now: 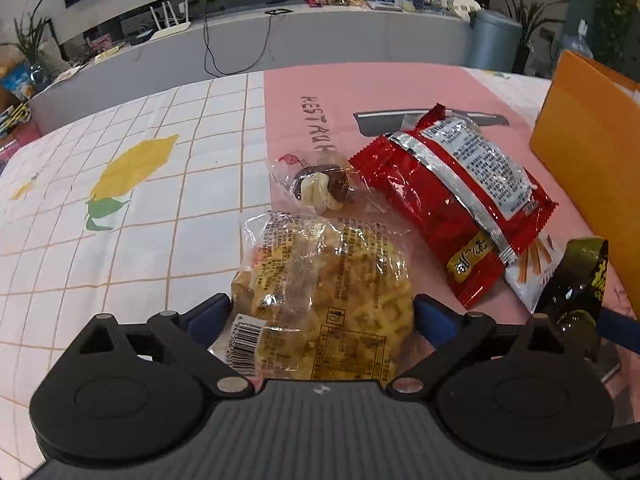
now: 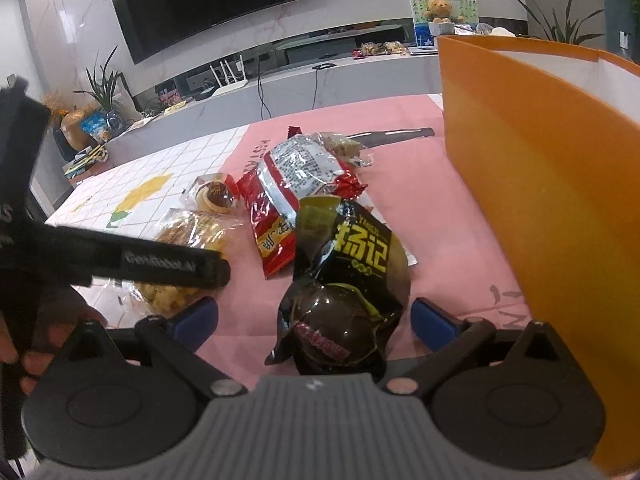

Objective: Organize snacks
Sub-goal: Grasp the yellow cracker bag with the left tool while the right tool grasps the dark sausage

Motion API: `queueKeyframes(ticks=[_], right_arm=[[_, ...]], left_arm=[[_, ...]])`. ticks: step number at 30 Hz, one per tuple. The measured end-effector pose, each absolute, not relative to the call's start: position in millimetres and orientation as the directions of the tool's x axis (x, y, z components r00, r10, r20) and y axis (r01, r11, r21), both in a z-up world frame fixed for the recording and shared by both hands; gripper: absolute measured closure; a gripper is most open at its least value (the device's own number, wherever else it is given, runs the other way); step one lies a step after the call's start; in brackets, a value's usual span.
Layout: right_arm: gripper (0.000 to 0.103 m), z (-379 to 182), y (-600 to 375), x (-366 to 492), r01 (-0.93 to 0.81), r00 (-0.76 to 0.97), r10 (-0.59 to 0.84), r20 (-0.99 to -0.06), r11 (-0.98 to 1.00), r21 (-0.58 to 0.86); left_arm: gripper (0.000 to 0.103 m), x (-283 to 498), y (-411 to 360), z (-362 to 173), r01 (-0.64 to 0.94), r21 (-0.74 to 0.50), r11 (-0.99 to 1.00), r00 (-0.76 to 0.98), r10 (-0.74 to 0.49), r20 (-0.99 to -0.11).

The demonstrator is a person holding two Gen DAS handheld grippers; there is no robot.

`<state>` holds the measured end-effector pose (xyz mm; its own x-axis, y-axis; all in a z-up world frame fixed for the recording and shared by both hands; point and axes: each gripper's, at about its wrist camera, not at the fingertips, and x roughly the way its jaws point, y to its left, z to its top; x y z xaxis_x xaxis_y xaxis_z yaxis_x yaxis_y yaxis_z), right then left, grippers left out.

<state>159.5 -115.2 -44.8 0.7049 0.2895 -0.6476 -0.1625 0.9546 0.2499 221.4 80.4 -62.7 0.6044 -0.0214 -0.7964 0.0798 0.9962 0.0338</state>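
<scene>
Your left gripper (image 1: 322,312) sits low over the table, its blue fingers (image 1: 208,316) spread on either side of the clear plastic bag of yellow crunchy snack (image 1: 320,280). The bag lies between them on the tablecloth (image 1: 160,200); whether the pads actually touch it is hard to make out, so treat the gripper as released.

Your right gripper (image 2: 314,316) is also low and released, its blue pads well apart around the black glossy packet with yellow characters (image 2: 344,280), which lies on the pink part of the cloth just left of the tall orange cardboard box (image 2: 540,200).

Beyond both lie the red foil snack bag (image 1: 452,200), printed back upward, and a small clear-wrapped chocolate pastry (image 1: 320,188). A white packet under the red bag is mostly hidden. In the right wrist view your left gripper's black body (image 2: 152,264) covers part of the yellow snack bag, and the box's inside is cut off.
</scene>
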Motion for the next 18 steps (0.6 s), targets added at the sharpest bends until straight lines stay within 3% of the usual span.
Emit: queueKeyframes(ticks=[3, 4, 6, 13, 18], right_arm=[[0.008, -45.0, -114.0, 158.4, -0.163, 0.713, 0.278, -0.643, 0.959, 0.233], [0.026, -43.9, -111.3, 155.9, -0.165, 0.721, 0.254, -0.644, 0.967, 0.197], [0.039, -43.2, -103.6, 154.2, -0.182, 0.731, 0.195, -0.654, 0.979, 0.088], [0.058, -41.8, -103.6, 151.7, -0.197, 0.738, 0.191, -0.648, 0.978, 0.065], [0.059, -39.4, -104.0, 149.9, -0.208, 0.737, 0.205, -0.644, 0.975, 0.072]], left_arm=[[0.0, 222.3, 85.5, -60.4, 0.062, -0.002, 0.998, 0.597, -0.038, -0.801], [0.006, 222.4, 86.1, -58.8, 0.054, 0.002, 0.999, 0.596, -0.03, -0.802], [0.011, 220.4, 87.3, -55.1, 0.048, -0.006, 0.999, 0.6, -0.034, -0.799], [0.014, 213.0, 89.5, -48.5, 0.051, -0.028, 0.998, 0.615, -0.053, -0.787], [0.015, 206.8, 99.0, -39.1, 0.008, -0.087, 0.996, 0.644, -0.072, -0.762]])
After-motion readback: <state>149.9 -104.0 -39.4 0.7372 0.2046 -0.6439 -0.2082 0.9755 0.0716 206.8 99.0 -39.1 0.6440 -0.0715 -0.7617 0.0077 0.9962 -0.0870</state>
